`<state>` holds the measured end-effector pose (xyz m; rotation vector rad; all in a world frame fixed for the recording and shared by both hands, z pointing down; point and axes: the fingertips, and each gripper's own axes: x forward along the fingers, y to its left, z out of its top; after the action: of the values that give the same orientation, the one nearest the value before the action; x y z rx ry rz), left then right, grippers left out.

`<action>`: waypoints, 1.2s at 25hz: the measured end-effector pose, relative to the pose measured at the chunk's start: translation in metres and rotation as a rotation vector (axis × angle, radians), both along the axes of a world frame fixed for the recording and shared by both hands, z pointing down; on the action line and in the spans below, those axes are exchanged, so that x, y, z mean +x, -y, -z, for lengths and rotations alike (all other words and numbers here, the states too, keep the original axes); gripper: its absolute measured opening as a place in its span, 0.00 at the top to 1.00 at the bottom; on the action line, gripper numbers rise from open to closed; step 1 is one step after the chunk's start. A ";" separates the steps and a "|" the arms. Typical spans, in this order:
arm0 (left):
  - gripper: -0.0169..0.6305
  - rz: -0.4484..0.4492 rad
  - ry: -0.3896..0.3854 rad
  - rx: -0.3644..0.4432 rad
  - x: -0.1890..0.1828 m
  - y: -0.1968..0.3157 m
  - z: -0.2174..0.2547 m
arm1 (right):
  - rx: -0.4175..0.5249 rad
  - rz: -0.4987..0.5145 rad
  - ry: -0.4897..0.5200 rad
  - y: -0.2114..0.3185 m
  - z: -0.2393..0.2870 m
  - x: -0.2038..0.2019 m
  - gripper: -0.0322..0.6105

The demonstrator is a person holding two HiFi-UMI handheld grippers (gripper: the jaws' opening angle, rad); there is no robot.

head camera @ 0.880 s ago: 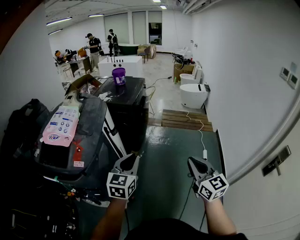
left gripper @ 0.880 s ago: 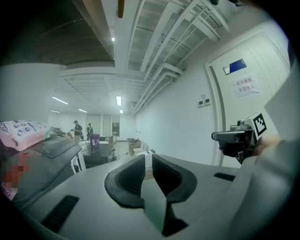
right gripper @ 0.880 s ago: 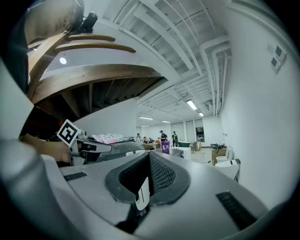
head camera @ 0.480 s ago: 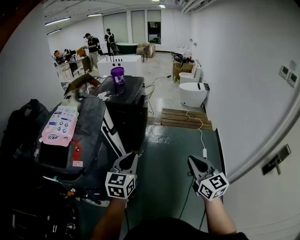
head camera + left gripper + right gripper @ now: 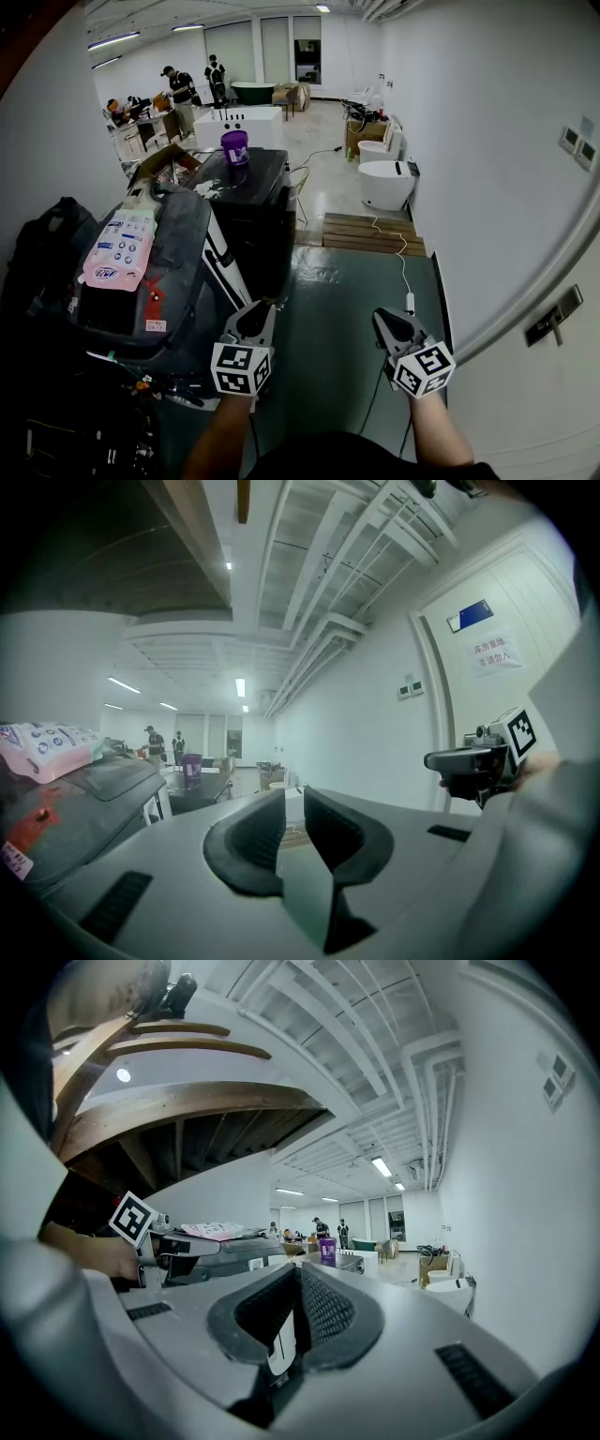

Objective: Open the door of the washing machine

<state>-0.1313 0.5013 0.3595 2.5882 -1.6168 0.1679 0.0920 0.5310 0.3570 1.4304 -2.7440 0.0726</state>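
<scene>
A black box-shaped machine (image 5: 251, 208), which looks like the washing machine, stands ahead on the left with a purple bucket (image 5: 234, 147) on its top. No door shows from here. My left gripper (image 5: 260, 313) is held low in front of me, short of the machine, shut and empty. My right gripper (image 5: 382, 320) hangs level over the green floor, also shut and empty. In the left gripper view the jaws (image 5: 293, 810) stand almost together and the right gripper (image 5: 476, 760) shows at the right. In the right gripper view the pads (image 5: 298, 1303) meet, with the left gripper (image 5: 167, 1241) at the left.
A dark grey case (image 5: 141, 281) with a pink packet (image 5: 116, 249) lies at my left beside a black backpack (image 5: 45, 253). A wooden pallet (image 5: 373, 238), white toilets (image 5: 385, 187) and a white cable (image 5: 403, 274) line the right wall. People (image 5: 178, 88) stand far back.
</scene>
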 end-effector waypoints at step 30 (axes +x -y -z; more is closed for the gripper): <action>0.35 -0.070 0.049 -0.047 0.026 -0.016 -0.015 | -0.064 0.061 0.023 -0.009 -0.003 -0.007 0.32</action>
<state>-0.1053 0.5169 0.3744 2.6264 -1.5193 0.2730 0.0850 0.5404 0.3602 1.3374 -2.7742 0.1736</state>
